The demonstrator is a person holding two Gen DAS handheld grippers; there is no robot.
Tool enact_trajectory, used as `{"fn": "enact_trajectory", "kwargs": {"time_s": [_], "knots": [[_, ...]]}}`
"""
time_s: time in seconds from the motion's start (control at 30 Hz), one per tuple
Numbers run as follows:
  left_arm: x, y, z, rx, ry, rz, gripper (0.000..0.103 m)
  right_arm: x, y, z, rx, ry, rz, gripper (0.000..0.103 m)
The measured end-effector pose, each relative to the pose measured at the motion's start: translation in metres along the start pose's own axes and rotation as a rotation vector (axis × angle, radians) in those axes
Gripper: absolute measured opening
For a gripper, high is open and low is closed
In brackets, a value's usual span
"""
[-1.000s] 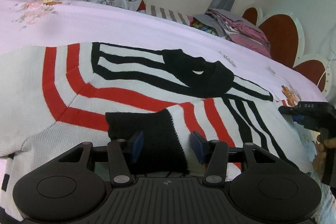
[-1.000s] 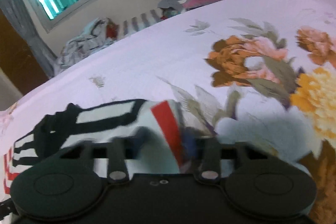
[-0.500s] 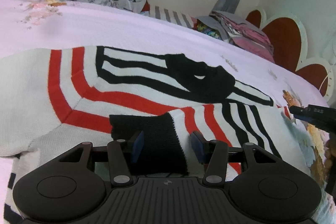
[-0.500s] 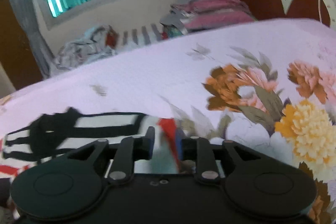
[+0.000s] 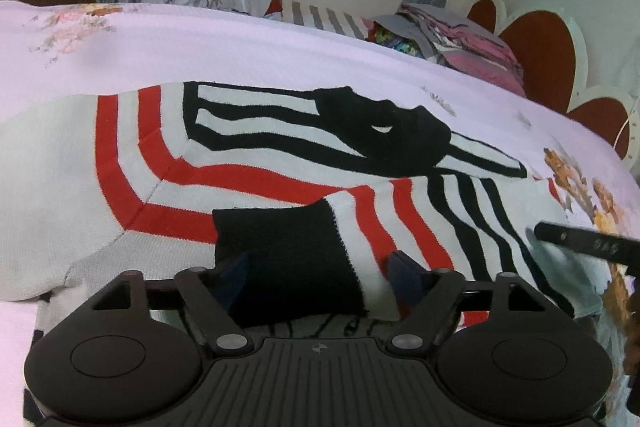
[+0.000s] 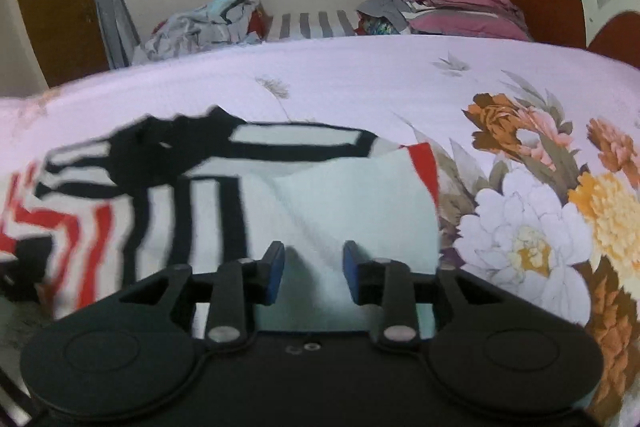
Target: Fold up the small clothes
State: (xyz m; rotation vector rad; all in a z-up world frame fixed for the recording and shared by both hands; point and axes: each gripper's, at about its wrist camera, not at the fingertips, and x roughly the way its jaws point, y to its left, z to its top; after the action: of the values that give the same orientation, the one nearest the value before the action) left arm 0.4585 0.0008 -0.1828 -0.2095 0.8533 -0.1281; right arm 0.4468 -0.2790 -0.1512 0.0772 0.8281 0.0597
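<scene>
Left gripper (image 5: 318, 273): fingers apart, straddling the black cuff (image 5: 286, 259), whose near end the housing hides. Striped sweater (image 5: 248, 179) lies flat on the bed (image 5: 248, 55). Right gripper (image 6: 313, 273): fingers apart over white knit, sweater's left part blurred.

left gripper (image 5: 320, 273): jaws spread wide, level | right gripper (image 6: 314, 273): jaws parted, level
</scene>
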Motion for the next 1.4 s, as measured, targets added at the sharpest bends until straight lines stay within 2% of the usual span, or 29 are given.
{"fn": "enact_trajectory", "kwargs": {"time_s": [0.23, 0.33, 0.4, 0.47, 0.63, 1.03, 1.27, 1.4], "knots": [[-0.014, 0.007, -0.001, -0.015, 0.001, 0.001, 0.078, -0.002, 0.045, -0.013, -0.051, 0.027, 0.052, 0.034], [-0.023, 0.017, 0.0, -0.016, -0.005, 0.005, 0.078, 0.003, 0.061, -0.024, -0.105, 0.063, 0.033, 0.035], [-0.032, 0.027, 0.0, -0.023, -0.011, 0.005, 0.079, 0.0, 0.067, -0.024, -0.09, 0.061, 0.028, 0.038], [-0.041, 0.039, 0.0, -0.026, -0.022, 0.012, 0.079, -0.006, 0.074, -0.022, -0.058, 0.052, 0.065, 0.038], [-0.058, 0.072, 0.0, -0.048, -0.037, 0.043, 0.079, -0.013, 0.11, -0.022, -0.087, 0.029, 0.103, 0.038], [-0.111, 0.199, -0.023, -0.216, -0.06, 0.168, 0.08, -0.003, 0.185, -0.027, -0.121, 0.033, 0.157, 0.038], [-0.143, 0.279, -0.047, -0.335, -0.091, 0.296, 0.08, 0.004, 0.214, -0.03, -0.139, 0.044, 0.176, 0.038], [-0.149, 0.321, -0.057, -0.458, -0.123, 0.291, 0.08, 0.008, 0.222, -0.031, -0.149, 0.051, 0.172, 0.038]]}}
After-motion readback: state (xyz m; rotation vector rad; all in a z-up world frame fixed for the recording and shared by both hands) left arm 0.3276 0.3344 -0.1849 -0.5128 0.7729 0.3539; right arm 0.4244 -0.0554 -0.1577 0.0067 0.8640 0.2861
